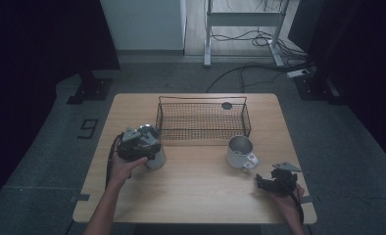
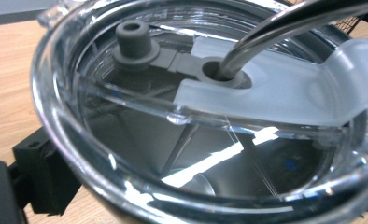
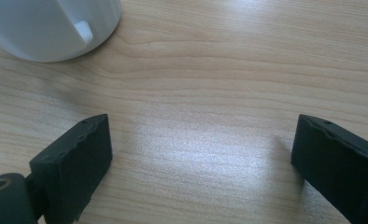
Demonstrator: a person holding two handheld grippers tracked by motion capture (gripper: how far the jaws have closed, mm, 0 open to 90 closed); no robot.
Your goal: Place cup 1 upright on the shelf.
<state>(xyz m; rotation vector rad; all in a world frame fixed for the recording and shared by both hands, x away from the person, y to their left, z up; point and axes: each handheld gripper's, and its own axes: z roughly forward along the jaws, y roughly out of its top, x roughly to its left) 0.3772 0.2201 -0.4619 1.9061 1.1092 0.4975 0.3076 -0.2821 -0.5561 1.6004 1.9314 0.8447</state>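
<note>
A metal tumbler [image 1: 156, 159] with a clear lid [image 2: 266, 93] and a bent metal straw [image 2: 285, 28] stands at the table's left. My left gripper [image 1: 144, 142] is down over it, shut on its body just below the rim; one black finger [image 2: 44, 175] presses against the left side and the other is hidden behind the tumbler. A white mug [image 1: 240, 152] stands right of centre, its handle toward the near right. My right gripper [image 1: 262, 183] rests low over the table near the front right, jaws open and nothing between them [image 3: 201, 158]. The mug [image 3: 46, 28] sits just beyond its left jaw.
A black wire basket [image 1: 201, 131] stands at the back middle of the wooden table [image 1: 196, 196], with a small dark round thing [image 1: 227, 105] in its far right corner. Bare wood lies between the tumbler and the mug.
</note>
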